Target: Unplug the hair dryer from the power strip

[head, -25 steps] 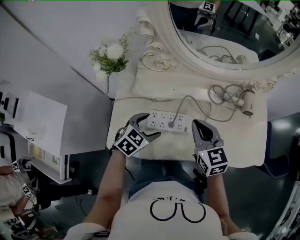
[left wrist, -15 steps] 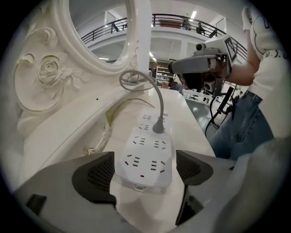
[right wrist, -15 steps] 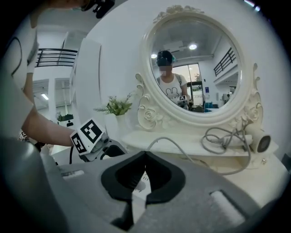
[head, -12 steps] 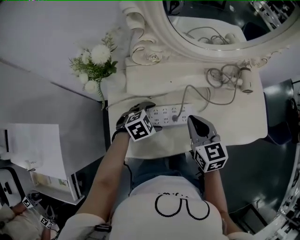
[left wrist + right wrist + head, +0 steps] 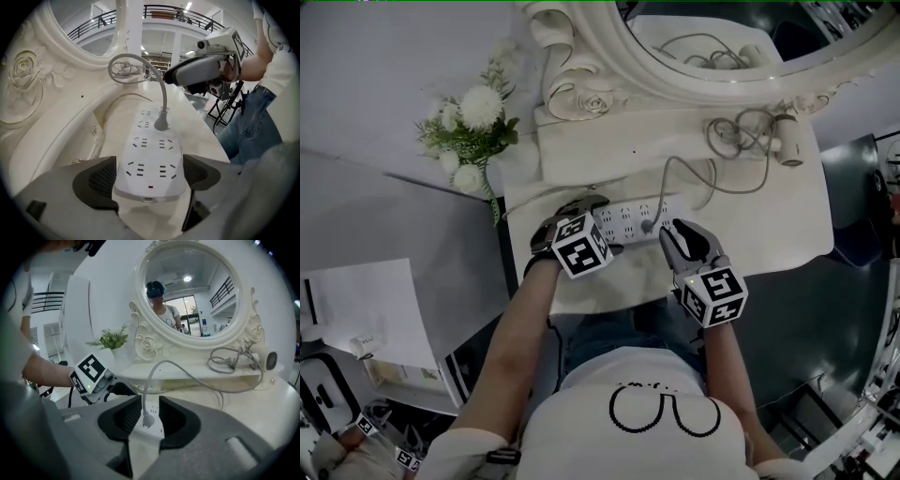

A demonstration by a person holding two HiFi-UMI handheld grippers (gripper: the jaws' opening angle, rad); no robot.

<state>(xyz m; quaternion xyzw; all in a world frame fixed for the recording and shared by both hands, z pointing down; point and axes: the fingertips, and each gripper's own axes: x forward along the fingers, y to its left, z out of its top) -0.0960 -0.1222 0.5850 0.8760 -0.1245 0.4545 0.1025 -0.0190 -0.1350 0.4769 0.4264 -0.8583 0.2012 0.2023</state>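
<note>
We see the power strip (image 5: 630, 217) lying flat on the white table (image 5: 750, 225), lengthwise along the front edge and left of the middle; the grey plug (image 5: 648, 226) sits upright in a socket near its right end, and the cord (image 5: 670, 173) arches up from it towards the rear right corner; there the hair dryer (image 5: 787, 150) lies on the raised ledge (image 5: 609, 150) beside loose coils of cord, under the oval mirror (image 5: 722, 37); white flowers (image 5: 469, 127) stand at the rear left corner.

Our left gripper (image 5: 591, 211) is down over the left end of the strip; its jaws have just been opening and stand spread wide, with that end between them; the fingers (image 5: 96, 180) lie right along the strip's long sides, and we cannot tell whether they touch it.

Our right gripper (image 5: 675, 234) is at the right end, near the front edge, aimed at the plug; its jaws have just been opening and are released, a narrow gap between the pads (image 5: 123, 420); the plug shows in that gap, with neither pad pressing on it.
</note>
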